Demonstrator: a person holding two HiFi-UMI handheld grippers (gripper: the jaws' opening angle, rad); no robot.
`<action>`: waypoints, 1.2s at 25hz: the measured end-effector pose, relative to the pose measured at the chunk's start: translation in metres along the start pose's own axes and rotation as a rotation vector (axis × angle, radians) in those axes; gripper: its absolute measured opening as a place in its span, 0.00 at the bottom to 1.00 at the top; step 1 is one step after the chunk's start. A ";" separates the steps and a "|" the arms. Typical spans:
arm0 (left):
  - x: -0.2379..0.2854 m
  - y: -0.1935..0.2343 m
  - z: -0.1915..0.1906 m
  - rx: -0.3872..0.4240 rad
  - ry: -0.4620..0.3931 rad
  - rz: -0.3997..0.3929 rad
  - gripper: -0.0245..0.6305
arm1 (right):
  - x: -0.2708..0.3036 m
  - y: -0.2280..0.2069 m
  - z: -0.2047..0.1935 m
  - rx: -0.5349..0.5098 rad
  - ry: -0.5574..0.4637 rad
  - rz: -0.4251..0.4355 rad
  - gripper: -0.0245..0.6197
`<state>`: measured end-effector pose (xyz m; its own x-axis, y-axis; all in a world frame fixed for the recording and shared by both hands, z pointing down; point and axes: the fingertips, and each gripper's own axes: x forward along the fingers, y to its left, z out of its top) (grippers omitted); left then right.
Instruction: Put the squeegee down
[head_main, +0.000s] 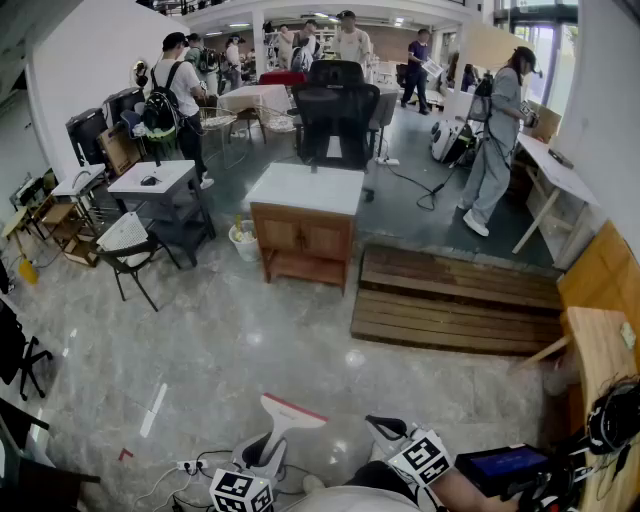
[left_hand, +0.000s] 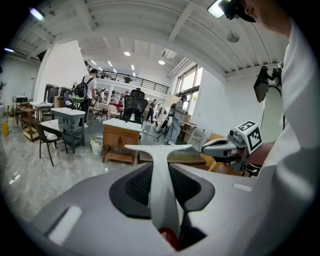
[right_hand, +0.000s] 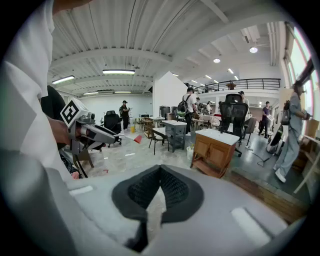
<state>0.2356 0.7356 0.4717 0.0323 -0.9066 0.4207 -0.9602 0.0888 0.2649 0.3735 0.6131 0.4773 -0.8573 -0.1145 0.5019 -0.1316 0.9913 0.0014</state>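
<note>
A white squeegee (head_main: 287, 418) with a red-edged blade stands up from my left gripper (head_main: 262, 462) at the bottom of the head view. The left gripper view has its handle (left_hand: 161, 172) running between the two black pads, which press on it, with the T-shaped head on top. My left gripper (left_hand: 162, 187) is shut on it, held in the air above the floor. My right gripper (head_main: 385, 428) hangs just to the right, its jaws meeting at the tips (right_hand: 159, 171) with nothing between them. Each gripper shows in the other's view: the right gripper (left_hand: 216, 148), and the left gripper (right_hand: 99, 134).
A wooden cabinet with a white top (head_main: 305, 225) stands ahead on the tiled floor, a wooden pallet (head_main: 455, 300) to its right. A black office chair (head_main: 335, 110) and several people are behind it. A power strip with cables (head_main: 190, 467) lies by my feet. A wooden table (head_main: 600, 350) is at the right.
</note>
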 end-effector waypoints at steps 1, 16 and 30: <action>0.007 0.005 0.002 0.001 -0.005 0.000 0.19 | 0.004 -0.006 0.005 -0.007 -0.010 -0.003 0.04; 0.104 0.030 0.068 0.024 -0.022 -0.013 0.20 | 0.047 -0.105 0.038 -0.002 -0.023 -0.038 0.04; 0.237 0.041 0.155 0.022 -0.043 0.041 0.19 | 0.080 -0.259 0.054 -0.003 -0.056 -0.062 0.14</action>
<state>0.1613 0.4601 0.4479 -0.0187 -0.9191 0.3935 -0.9664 0.1176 0.2288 0.3122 0.3441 0.4703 -0.8741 -0.1789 0.4516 -0.1838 0.9824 0.0333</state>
